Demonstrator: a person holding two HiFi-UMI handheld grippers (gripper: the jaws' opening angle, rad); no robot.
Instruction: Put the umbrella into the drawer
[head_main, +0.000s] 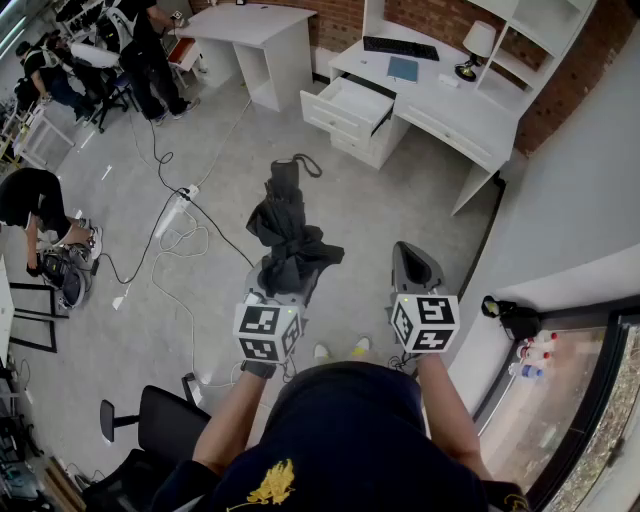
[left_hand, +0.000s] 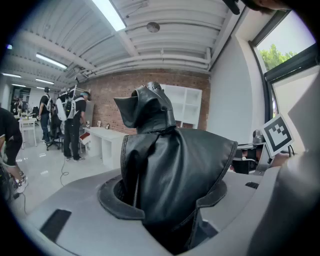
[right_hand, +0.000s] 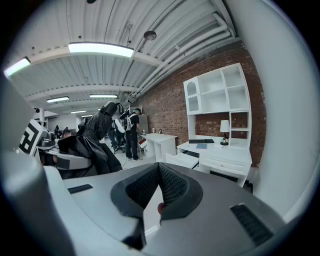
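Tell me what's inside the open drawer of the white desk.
The open white rectangular drawer shows only its bare pale bottom; nothing lies in the visible part. Its back end is hidden under the white desktop.

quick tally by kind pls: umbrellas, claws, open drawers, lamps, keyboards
umbrella: 1
claws: 2 (left claw, shut on the umbrella; right claw, shut and empty)
open drawer: 1
lamp: 1
keyboard: 1
total: 6
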